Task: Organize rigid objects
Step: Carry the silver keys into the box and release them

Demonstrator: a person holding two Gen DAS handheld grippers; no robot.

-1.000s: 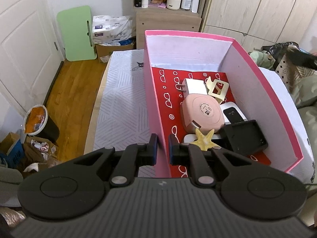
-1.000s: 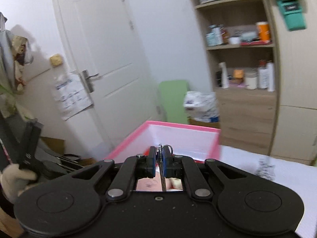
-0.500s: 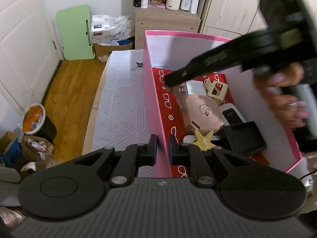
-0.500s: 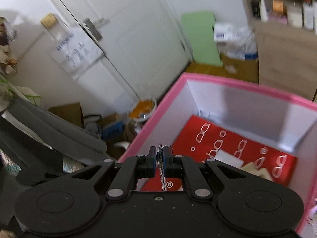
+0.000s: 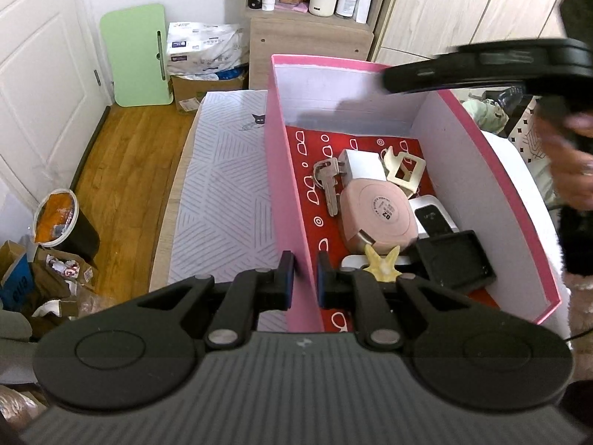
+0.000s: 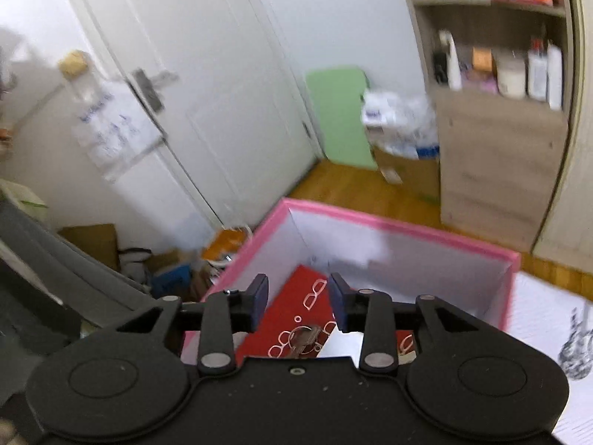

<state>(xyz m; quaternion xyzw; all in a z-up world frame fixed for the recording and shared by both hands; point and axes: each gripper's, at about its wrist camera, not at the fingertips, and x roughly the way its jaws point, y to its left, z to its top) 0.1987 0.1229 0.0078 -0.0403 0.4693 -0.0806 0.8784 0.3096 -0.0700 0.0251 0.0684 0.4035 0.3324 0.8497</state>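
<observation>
Metal, a small silver key (image 5: 328,185) on its ring lies flat on the red floor of the pink cardboard box (image 5: 285,200); light, stiff and slippery, I judge, best pinched across its bow, my right gripper (image 6: 298,302) jaws just opened and empty above it, my left gripper (image 5: 302,282) clamped on the box's near wall.

One pink box (image 5: 292,200) sits on one patterned mat (image 5: 226,200). Inside lie one key (image 5: 330,185), one white plug (image 5: 361,165), one cream bracket (image 5: 404,170), one round pink case (image 5: 378,215), one white device (image 5: 431,215), one black tray (image 5: 454,259) and one yellow star (image 5: 381,263). Two grippers show, left (image 5: 304,283) and right (image 6: 298,302). On the floor stand one bin (image 5: 63,222) and one green board (image 5: 139,53).
</observation>
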